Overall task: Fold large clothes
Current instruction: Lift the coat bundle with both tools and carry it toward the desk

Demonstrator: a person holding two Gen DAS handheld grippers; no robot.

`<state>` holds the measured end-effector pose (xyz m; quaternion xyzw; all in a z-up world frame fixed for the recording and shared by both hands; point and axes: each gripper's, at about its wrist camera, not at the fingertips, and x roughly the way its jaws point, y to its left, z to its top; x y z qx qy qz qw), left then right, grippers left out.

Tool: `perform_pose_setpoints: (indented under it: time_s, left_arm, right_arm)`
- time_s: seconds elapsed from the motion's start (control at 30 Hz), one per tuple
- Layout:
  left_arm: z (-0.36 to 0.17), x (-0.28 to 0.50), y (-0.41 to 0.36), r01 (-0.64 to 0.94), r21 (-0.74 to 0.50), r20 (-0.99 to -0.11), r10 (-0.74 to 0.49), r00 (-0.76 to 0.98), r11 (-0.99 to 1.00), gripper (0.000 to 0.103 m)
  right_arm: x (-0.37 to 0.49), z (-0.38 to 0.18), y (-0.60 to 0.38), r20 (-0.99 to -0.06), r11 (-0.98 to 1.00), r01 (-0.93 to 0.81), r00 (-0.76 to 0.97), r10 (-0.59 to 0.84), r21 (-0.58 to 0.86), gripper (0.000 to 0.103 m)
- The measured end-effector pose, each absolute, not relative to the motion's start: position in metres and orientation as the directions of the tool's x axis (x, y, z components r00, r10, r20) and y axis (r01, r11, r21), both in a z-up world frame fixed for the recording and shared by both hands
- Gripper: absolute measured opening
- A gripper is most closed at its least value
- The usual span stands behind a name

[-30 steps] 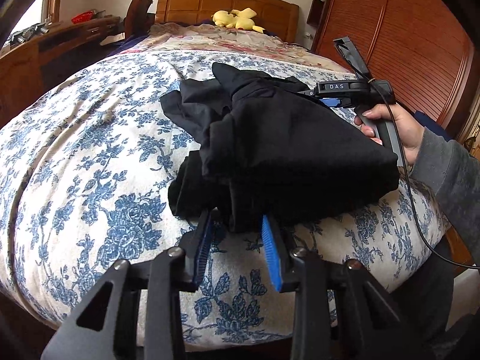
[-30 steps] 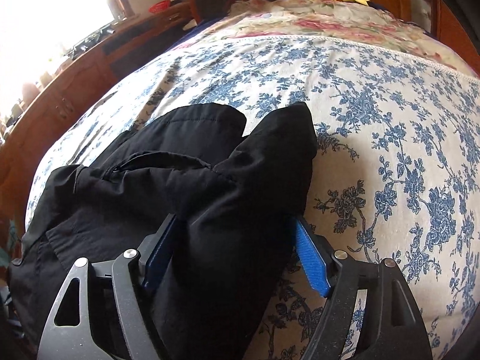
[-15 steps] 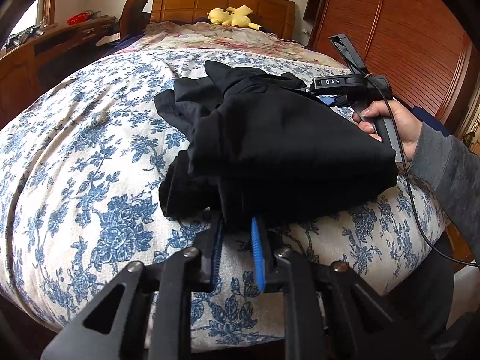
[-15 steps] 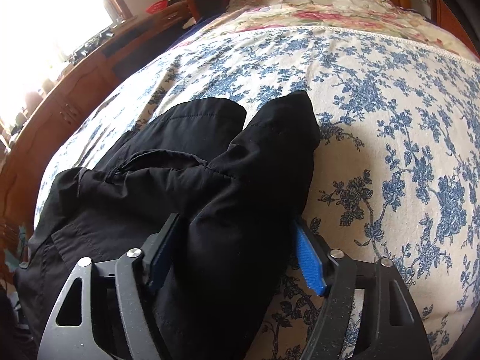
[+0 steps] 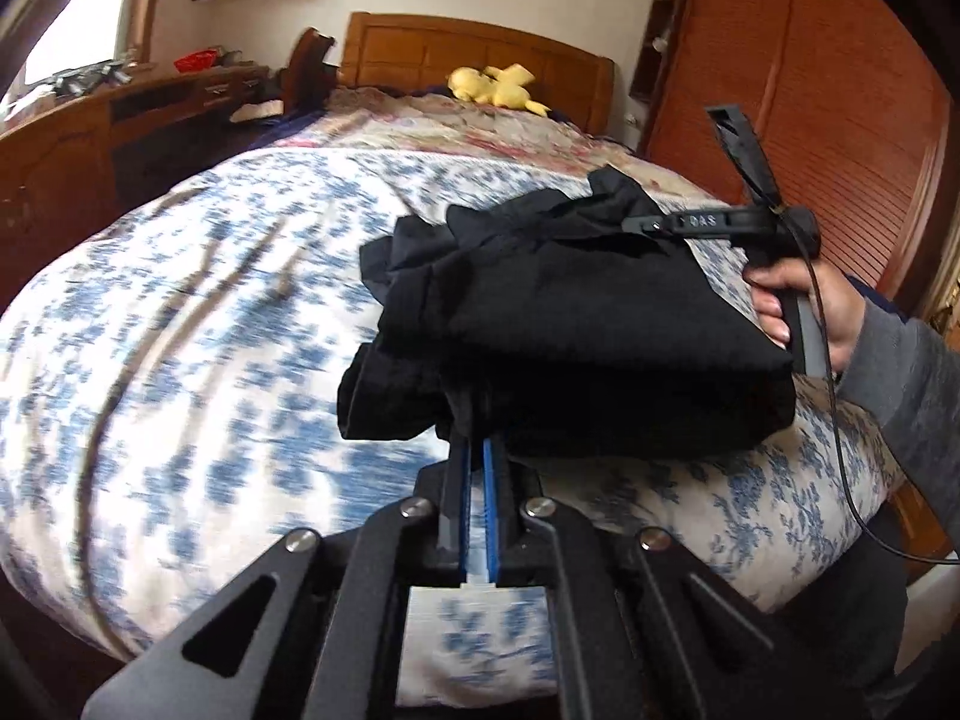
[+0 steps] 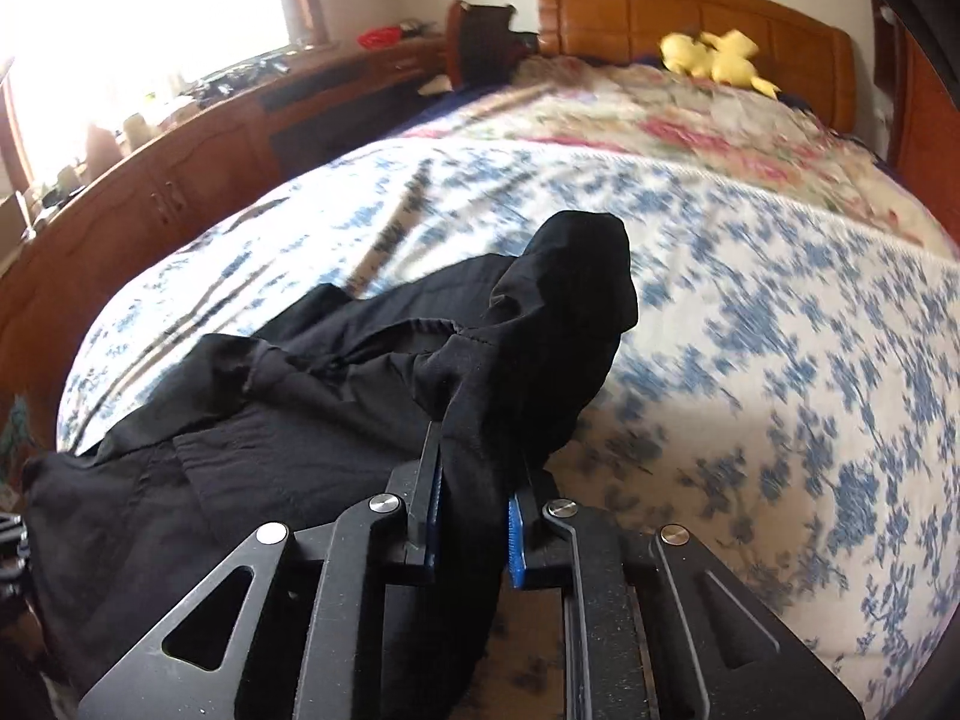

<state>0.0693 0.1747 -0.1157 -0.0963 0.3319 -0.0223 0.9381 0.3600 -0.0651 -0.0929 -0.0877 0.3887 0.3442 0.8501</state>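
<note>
A black garment (image 5: pixel 576 324), bunched and partly folded, is held up over the near right part of the bed with the blue-flowered cover (image 5: pixel 180 360). My left gripper (image 5: pixel 477 450) is shut on the garment's near lower edge. My right gripper (image 6: pixel 474 468) is shut on a thick fold of the same garment (image 6: pixel 336 414), whose rounded end sticks up past the fingertips. In the left wrist view the right gripper (image 5: pixel 648 225) shows at the garment's far right edge, held by a hand.
A wooden headboard (image 5: pixel 480 54) and a yellow plush toy (image 5: pixel 498 90) are at the far end of the bed. A wooden dresser (image 5: pixel 78 138) runs along the left wall. A wooden wardrobe (image 5: pixel 840 90) stands on the right.
Both grippers have closed on the black garment, from open around it a second ago. The garment has been lifted off the bed cover and both views have risen.
</note>
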Motion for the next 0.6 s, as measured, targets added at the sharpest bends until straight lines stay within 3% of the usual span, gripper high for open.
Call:
perform_pose_setpoints:
  time_s: [0.6]
  left_arm:
    - [-0.101, -0.039, 0.408, -0.412, -0.094, -0.586, 0.284, 0.759, 0.906, 0.001]
  right_arm:
    - [0.274, -0.072, 0.233, -0.671, 0.504, -0.860, 0.330, 0.664, 0.075, 0.012]
